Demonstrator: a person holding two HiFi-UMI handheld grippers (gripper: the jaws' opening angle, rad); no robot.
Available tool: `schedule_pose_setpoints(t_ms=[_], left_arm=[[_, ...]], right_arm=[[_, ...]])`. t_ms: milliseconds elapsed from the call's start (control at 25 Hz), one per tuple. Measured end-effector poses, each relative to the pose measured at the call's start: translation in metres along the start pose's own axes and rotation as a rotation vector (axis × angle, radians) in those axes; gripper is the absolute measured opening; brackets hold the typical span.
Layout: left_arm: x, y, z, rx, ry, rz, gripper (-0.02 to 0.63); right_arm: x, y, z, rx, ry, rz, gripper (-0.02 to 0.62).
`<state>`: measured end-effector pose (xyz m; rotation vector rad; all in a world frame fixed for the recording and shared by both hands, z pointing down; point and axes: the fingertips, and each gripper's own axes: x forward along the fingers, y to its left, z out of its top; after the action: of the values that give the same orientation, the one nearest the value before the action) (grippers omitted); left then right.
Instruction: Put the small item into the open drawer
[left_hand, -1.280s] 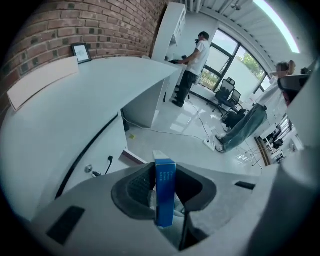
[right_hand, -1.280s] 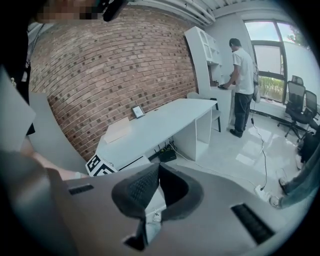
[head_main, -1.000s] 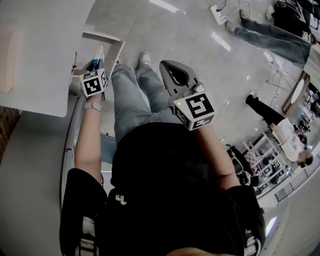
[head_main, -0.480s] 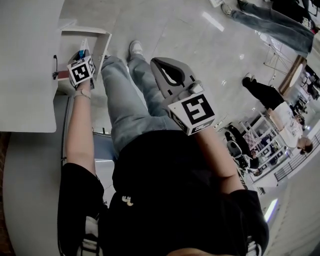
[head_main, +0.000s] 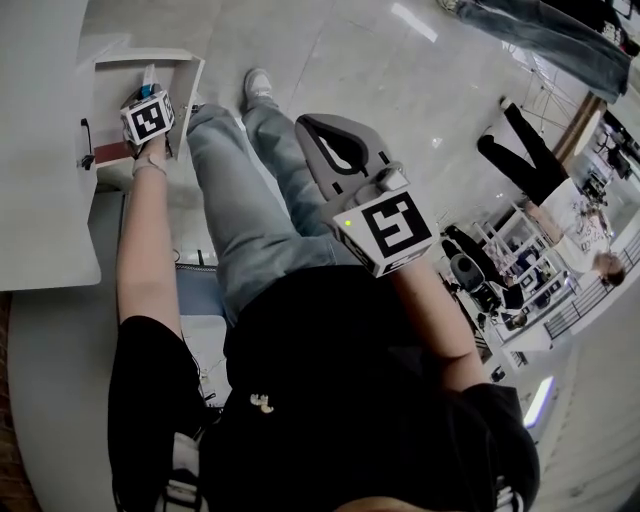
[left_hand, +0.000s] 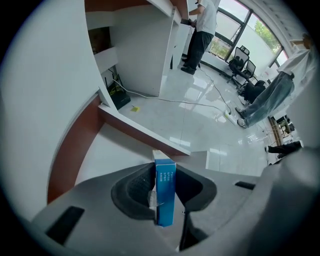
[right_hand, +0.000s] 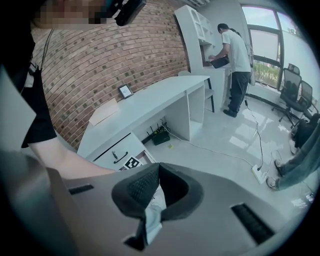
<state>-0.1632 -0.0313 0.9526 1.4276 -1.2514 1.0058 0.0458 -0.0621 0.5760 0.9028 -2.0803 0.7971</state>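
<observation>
A small blue box (left_hand: 164, 192) stands upright between the jaws of my left gripper (left_hand: 165, 176), which is shut on it. In the head view this left gripper (head_main: 150, 92) is at the top left, over the open white drawer (head_main: 187, 84), and the box (head_main: 150, 76) pokes out past its marker cube. The left gripper view looks down into the drawer (left_hand: 117, 152), past its white inside and brown-edged wall. My right gripper (head_main: 316, 134) hangs over the person's legs at mid-frame, shut and empty. Its pads (right_hand: 143, 186) meet with nothing between them.
A white cabinet top (head_main: 45, 150) lies left of the drawer, with a dark handle (head_main: 85, 140) on its front. Glossy floor spreads to the right, where people (head_main: 540, 150) stand by office chairs. A power strip (right_hand: 262, 173) and cable lie on the floor.
My left gripper has moved forward with the blue box, from beside the drawer's near edge to over the drawer. The right gripper has hardly moved.
</observation>
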Motion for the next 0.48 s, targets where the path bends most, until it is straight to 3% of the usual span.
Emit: schedule_pose_setpoints(t_ms=[120, 480], left_arm=[[0.004, 0.002, 0.001, -0.003, 0.023, 0.009, 0.098], [0.053, -0.008, 0.004, 0.002, 0.038, -0.012, 0.101]], right_arm=[[-0.004, -0.002, 0.000, 0.021, 0.037, -0.020, 0.012], [0.017, -0.018, -0.020, 0.027, 0.021, -0.011, 0.012]])
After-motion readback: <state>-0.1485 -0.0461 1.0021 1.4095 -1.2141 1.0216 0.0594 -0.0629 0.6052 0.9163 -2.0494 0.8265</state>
